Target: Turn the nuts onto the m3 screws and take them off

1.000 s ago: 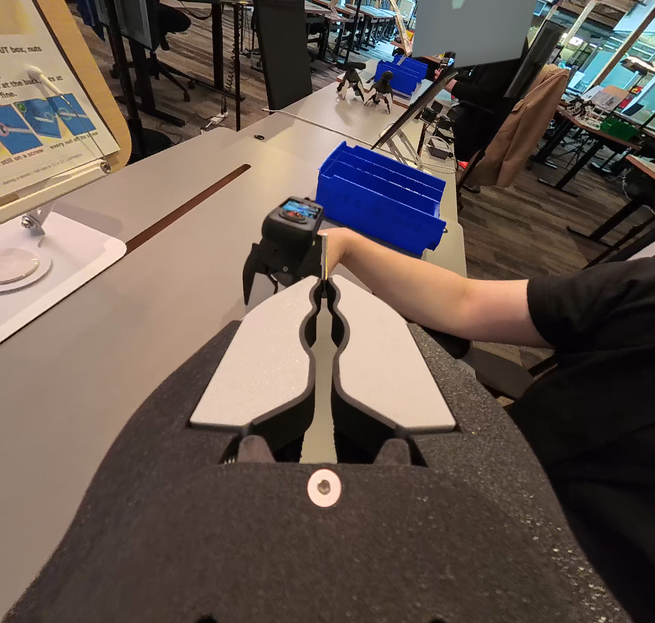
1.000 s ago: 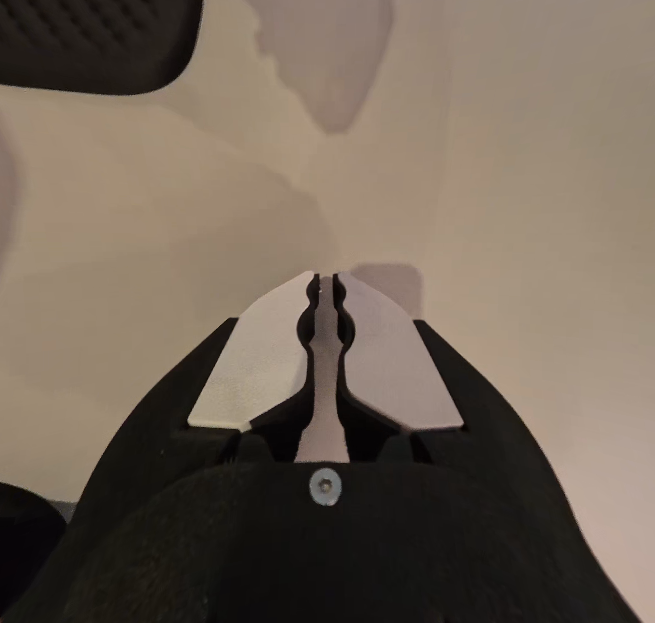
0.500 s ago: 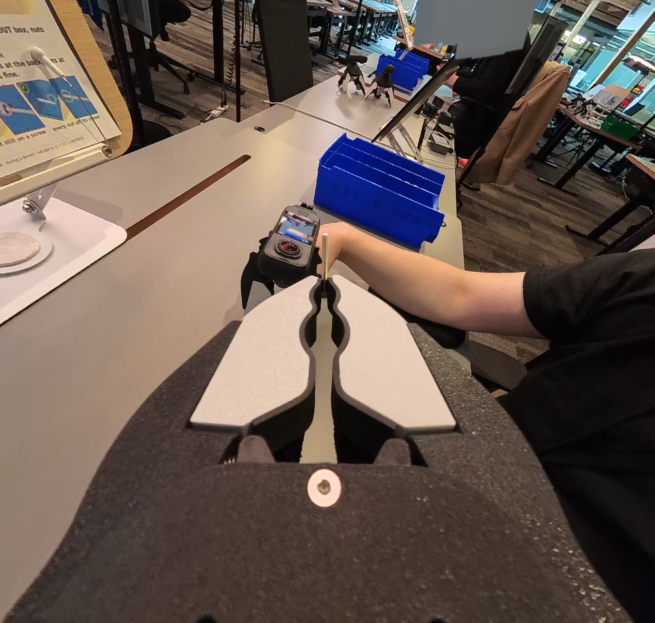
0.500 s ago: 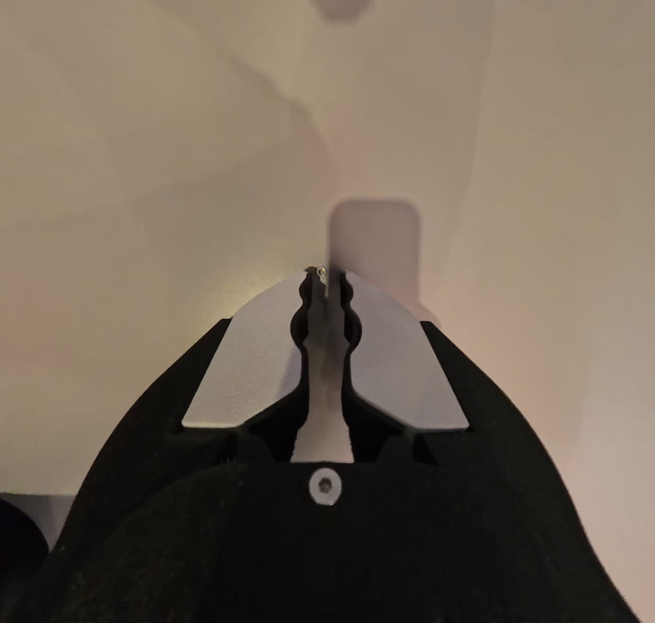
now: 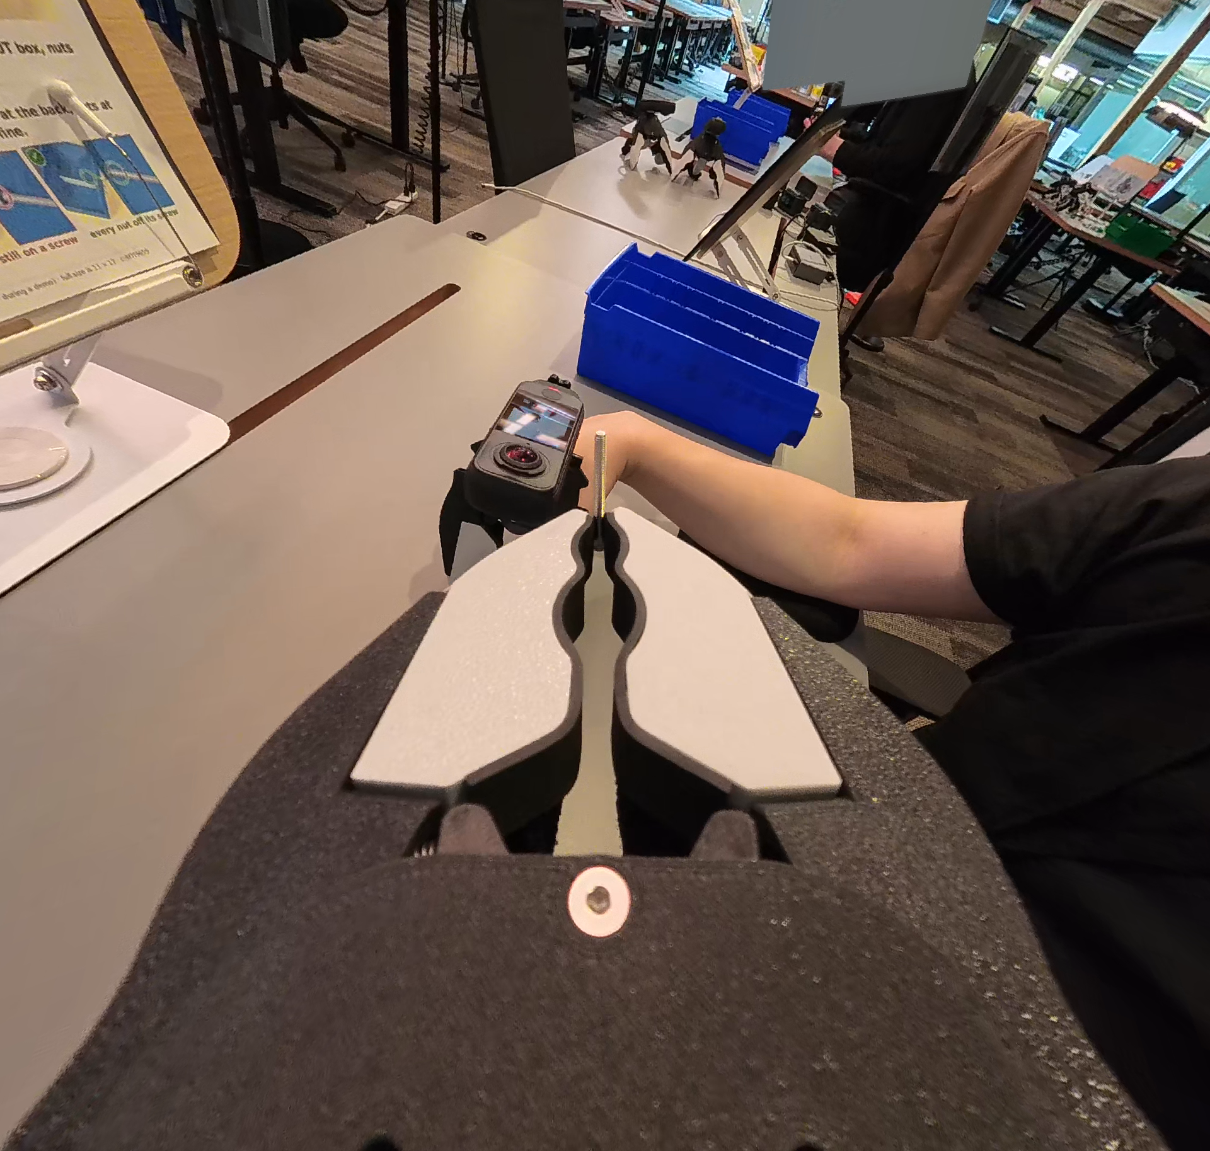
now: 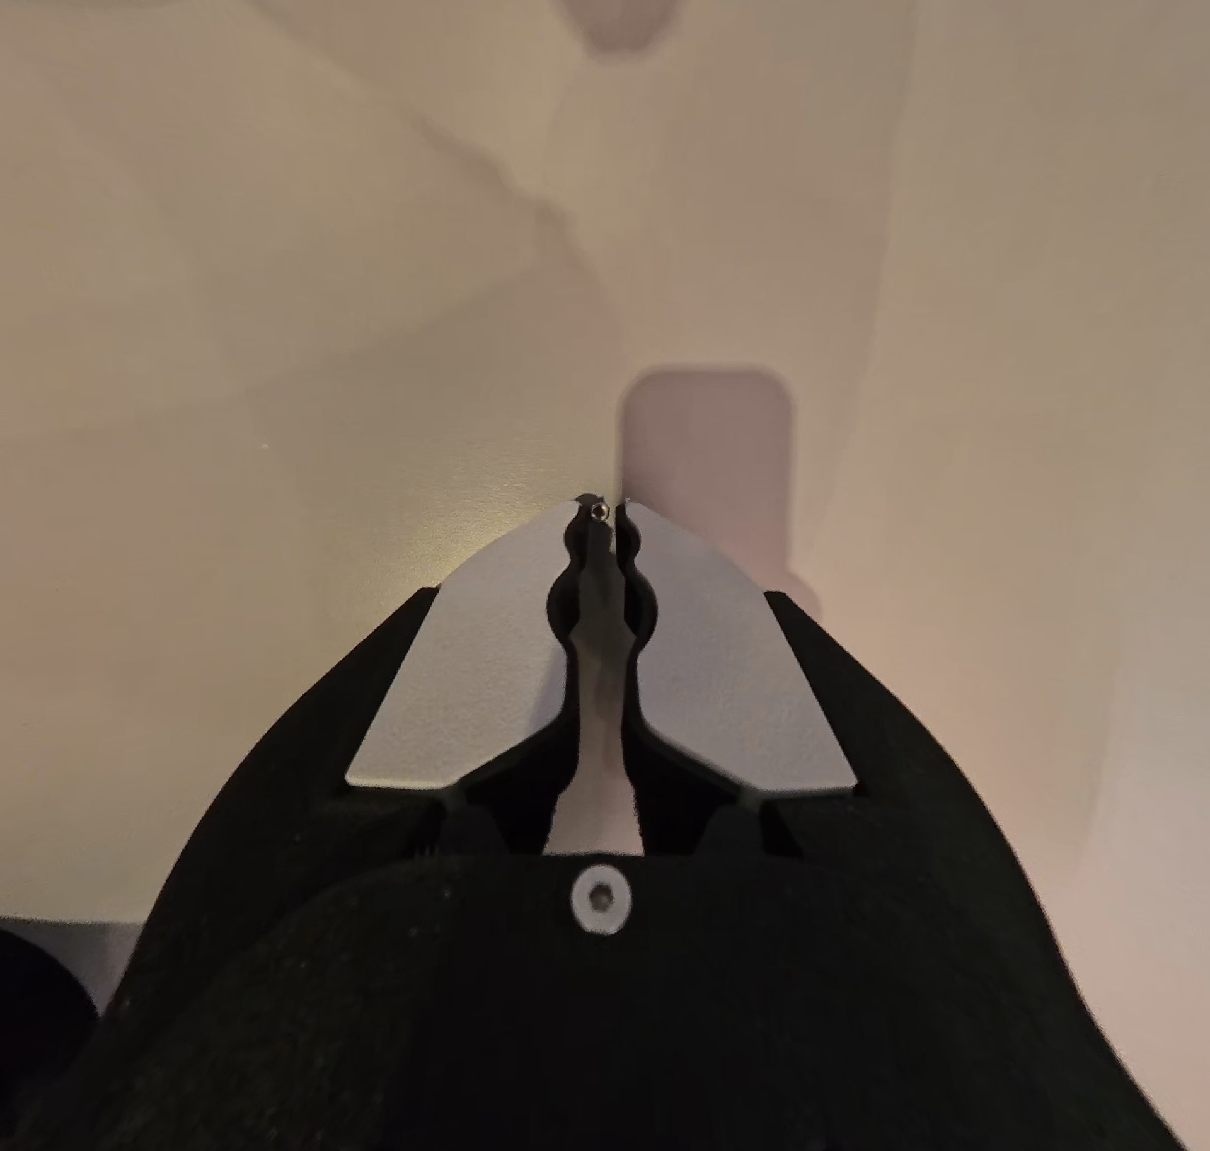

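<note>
My left gripper [image 5: 599,521] is shut on a long thin m3 screw [image 5: 600,475], which stands upright out of its tips. Just beyond it, in the left wrist view, the right gripper [image 5: 473,547] points down at the grey table [image 5: 262,563], with its camera on top. In the right wrist view, my right gripper [image 6: 605,509] is nearly closed and pinches a tiny silver nut [image 6: 597,512] at its very tips, close above the table [image 6: 294,399]. The two grippers are a short way apart.
A blue bin [image 5: 700,347] stands on the table behind the right gripper. A sign on a white stand [image 5: 98,439] is at the left. A dark slot [image 5: 340,354] runs across the table. The person's bare forearm [image 5: 786,530] reaches in from the right. My hands' fingertips stand some 25 centimeters from each other.
The right gripper closed on a nut and rose a little from the table, its camera tilting up. The left gripper kept hold of the screw and moved slightly.
</note>
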